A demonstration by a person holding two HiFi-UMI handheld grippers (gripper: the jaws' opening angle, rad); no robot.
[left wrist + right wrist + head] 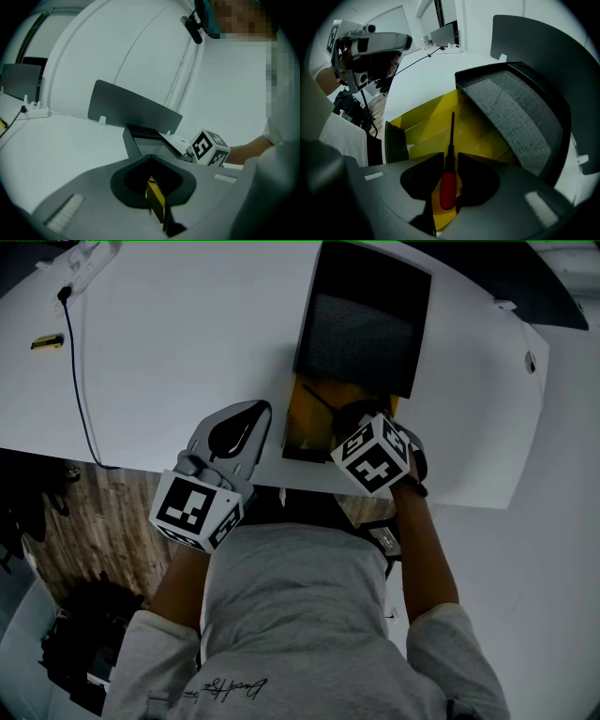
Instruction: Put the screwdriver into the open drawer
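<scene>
The screwdriver [446, 185] has a red handle and a thin black shaft, and it points into the open yellow drawer [426, 122]. It lies between the jaws of my right gripper [450, 157], which stand apart, with yellow showing beside the handle. From the head view the right gripper [354, 426] points steeply down over the drawer [302, 418] at the table's near edge. My left gripper [253, 418] rests on the table just left of the drawer. Its jaws meet at the tips [150, 157], and a yellow strip shows through the hole behind them.
The drawer comes out of a dark box with a grey felt top [361, 329] on the white table [187, 343]. A black cable [80, 381] and a small yellow item [47, 341] lie at far left. A grey upright panel [133, 110] stands behind the box.
</scene>
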